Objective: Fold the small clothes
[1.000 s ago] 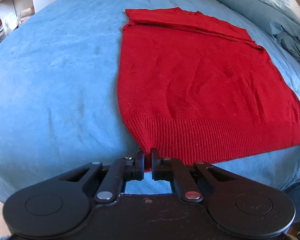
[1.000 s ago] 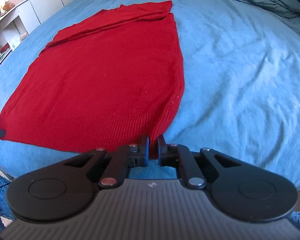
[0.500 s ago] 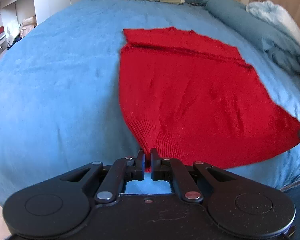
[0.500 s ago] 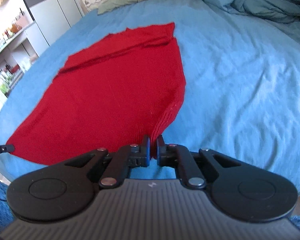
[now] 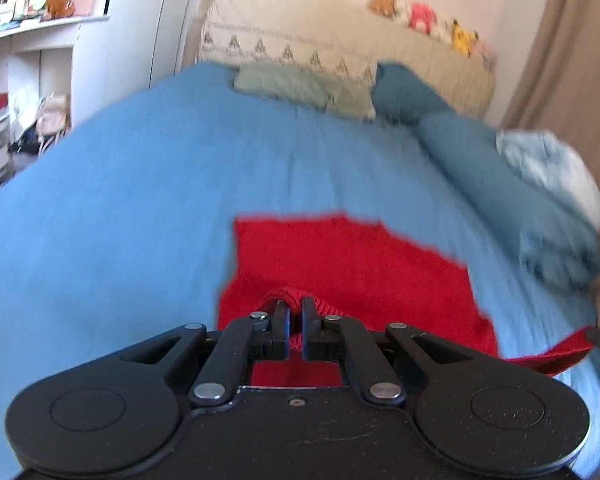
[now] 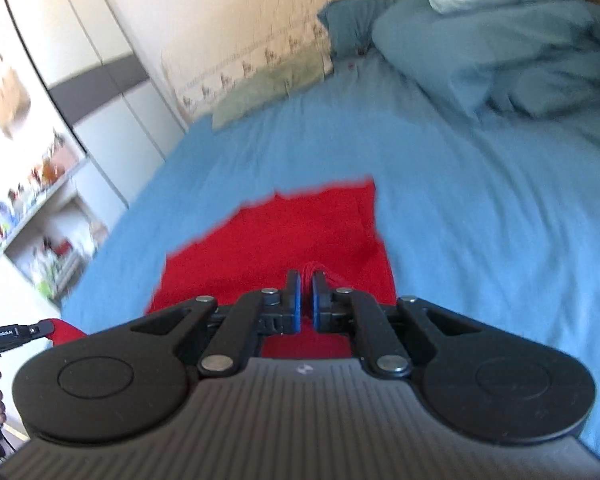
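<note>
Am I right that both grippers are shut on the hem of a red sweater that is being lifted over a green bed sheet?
Not quite: the bed sheet is blue, not green, as both wrist views show. The rest holds: the left gripper and the right gripper are each shut on the hem of the red sweater, raised above the bed.

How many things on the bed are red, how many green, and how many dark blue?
Red: 1, the red sweater, pinched by the left gripper and right gripper.
Green: 1, the green pillow.
Dark blue: 2, the dark blue pillow and the blue duvet.
Total: 4
</note>
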`<action>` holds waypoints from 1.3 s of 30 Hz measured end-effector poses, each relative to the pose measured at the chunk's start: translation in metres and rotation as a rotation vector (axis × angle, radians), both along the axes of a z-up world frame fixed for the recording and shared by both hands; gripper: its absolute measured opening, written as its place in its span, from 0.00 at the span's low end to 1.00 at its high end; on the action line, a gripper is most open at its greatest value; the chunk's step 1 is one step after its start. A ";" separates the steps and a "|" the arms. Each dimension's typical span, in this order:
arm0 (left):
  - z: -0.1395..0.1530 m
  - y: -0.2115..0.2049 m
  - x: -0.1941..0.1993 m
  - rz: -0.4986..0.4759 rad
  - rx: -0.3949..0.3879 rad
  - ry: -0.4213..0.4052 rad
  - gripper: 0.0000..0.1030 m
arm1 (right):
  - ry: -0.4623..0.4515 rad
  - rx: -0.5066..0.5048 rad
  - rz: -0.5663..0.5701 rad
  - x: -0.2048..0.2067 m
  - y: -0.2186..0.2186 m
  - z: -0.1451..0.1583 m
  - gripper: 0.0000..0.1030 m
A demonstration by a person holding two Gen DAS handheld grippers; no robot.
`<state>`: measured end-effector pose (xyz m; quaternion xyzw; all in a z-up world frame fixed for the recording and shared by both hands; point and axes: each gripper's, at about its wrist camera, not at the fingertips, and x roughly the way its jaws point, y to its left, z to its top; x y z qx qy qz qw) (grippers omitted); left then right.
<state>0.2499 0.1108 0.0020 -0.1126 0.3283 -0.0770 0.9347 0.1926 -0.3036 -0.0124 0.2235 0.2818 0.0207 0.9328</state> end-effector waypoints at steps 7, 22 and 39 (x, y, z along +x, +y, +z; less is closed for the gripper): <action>-0.022 -0.021 0.181 0.103 -0.024 0.003 0.05 | -0.051 -0.047 -0.037 0.178 -0.019 -0.008 0.20; -0.135 -0.026 0.292 0.208 0.024 0.076 0.27 | 0.053 -0.118 -0.078 0.330 -0.027 -0.134 0.32; -0.173 -0.053 0.162 -0.008 0.158 0.111 0.98 | 0.075 -0.289 0.166 0.211 0.076 -0.167 1.00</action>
